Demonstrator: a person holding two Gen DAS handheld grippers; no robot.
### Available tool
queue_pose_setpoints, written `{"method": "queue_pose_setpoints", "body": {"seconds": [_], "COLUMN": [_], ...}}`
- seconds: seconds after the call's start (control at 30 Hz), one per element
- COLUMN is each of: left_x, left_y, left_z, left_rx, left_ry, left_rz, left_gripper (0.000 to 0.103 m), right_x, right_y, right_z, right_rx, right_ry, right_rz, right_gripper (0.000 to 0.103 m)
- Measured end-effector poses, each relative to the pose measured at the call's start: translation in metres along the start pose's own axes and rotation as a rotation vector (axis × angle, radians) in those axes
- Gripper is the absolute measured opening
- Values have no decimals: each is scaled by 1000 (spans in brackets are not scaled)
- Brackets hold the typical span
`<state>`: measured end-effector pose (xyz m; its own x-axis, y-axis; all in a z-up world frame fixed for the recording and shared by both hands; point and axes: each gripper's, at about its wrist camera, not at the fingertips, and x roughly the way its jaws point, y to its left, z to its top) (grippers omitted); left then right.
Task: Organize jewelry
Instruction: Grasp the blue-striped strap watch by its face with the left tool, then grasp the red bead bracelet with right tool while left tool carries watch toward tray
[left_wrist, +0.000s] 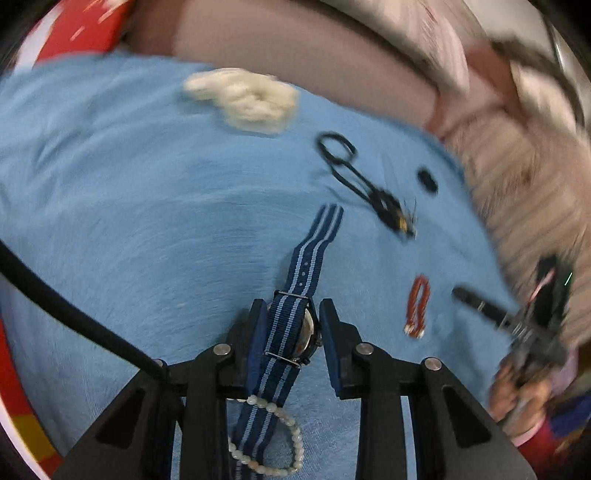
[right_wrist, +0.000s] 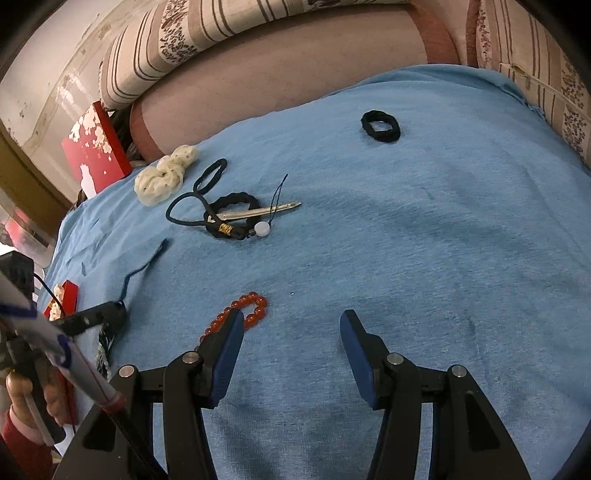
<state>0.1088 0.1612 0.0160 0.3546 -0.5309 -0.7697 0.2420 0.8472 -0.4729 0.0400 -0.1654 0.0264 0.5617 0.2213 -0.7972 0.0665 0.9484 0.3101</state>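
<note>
In the left wrist view my left gripper is shut on a watch with a blue striped strap, which hangs tilted above the blue cloth. A pearl bead bracelet hangs at the strap's near end. An orange bead bracelet lies to the right. In the right wrist view my right gripper is open and empty just above the cloth, its left finger beside the orange bead bracelet. My left gripper shows at the left edge.
A cream scrunchie, thin black hair ties, a braided black band with a metal clip and a black scrunchie lie on the cloth. A red box stands at the back left. Striped cushions edge the back.
</note>
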Motion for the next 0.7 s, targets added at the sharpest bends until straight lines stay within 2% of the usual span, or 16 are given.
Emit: {"method": "queue_pose_setpoints", "body": {"seconds": [0.07,0.13,0.2,0.23,0.27,0.3,0.37,0.5,0.6,0.7], "left_x": [-9,-19,-27,-31,-34,-38,-43,-44,-35,-14], "left_y": [20,38,55,64,68,71,68,57,39,11], "left_z": [-1,-4,-4,-6,-10,-12,-14,-14,-12,-6], "left_rx": [-90,-170,-230,-255,-267,-277,-267,-250,-184,-75], "left_ry": [-39,-75,-101,-108,-111,-112,-111,-118,-115,-71], "left_rz": [-54,-60,-1,61,71,55,61,35,75,123], "left_gripper": [31,33,32,32,26,25,27,53,57,58], "right_x": [0,0,2,3,3,4,4,5,6,5], "right_y": [2,5,6,7,9,10,14,20,23,21], "right_z": [0,0,0,-1,-1,-2,-3,-5,-7,-6], "right_rx": [-10,-18,-21,-23,-26,-31,-44,-69,-76,-63], "right_ry": [-4,-6,-1,1,1,2,1,-1,1,1], "right_rz": [-4,-8,-7,-7,-7,-7,-7,-16,-15,4], "right_gripper": [58,58,58,58,58,58,58,58,58,58]}}
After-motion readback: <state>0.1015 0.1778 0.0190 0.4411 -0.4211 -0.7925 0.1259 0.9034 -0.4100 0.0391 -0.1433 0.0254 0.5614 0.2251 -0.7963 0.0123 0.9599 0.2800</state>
